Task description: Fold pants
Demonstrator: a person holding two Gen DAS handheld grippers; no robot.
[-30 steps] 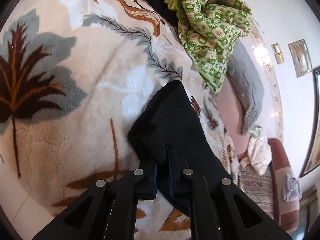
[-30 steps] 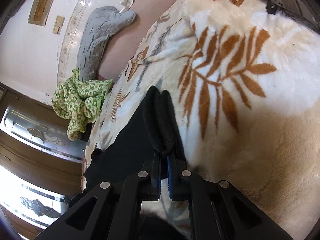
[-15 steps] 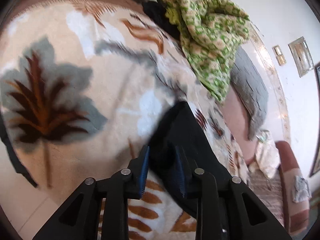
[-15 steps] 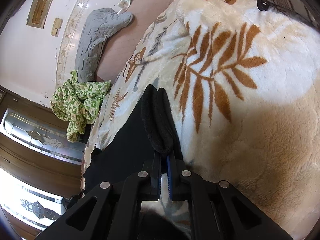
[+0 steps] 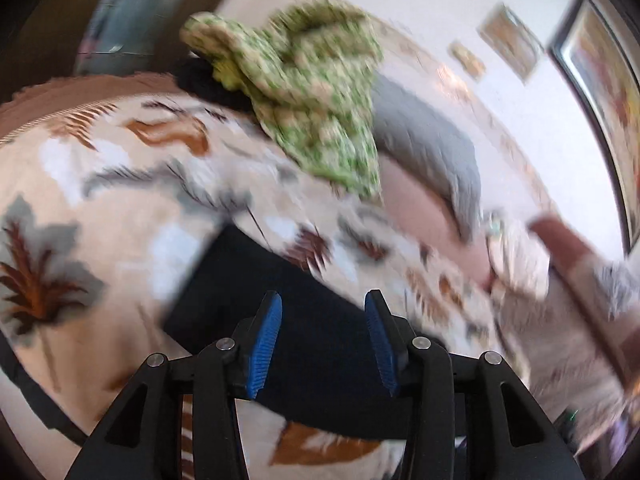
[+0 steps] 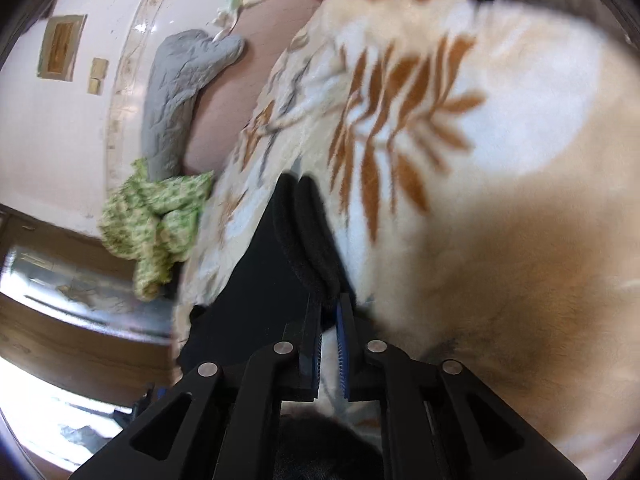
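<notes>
Left gripper (image 5: 323, 340) stands wide open and empty above the pants (image 5: 296, 304); right gripper (image 6: 329, 334), nearly closed, pinches their edge and should release cleanly.

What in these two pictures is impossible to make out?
- Black pants, left view: near part hidden behind the open left tongs; blurred.
- Right view: pants fold pinched in the right tongs; the rest is cut off below.
- Wall frames: contents blurred.
</notes>
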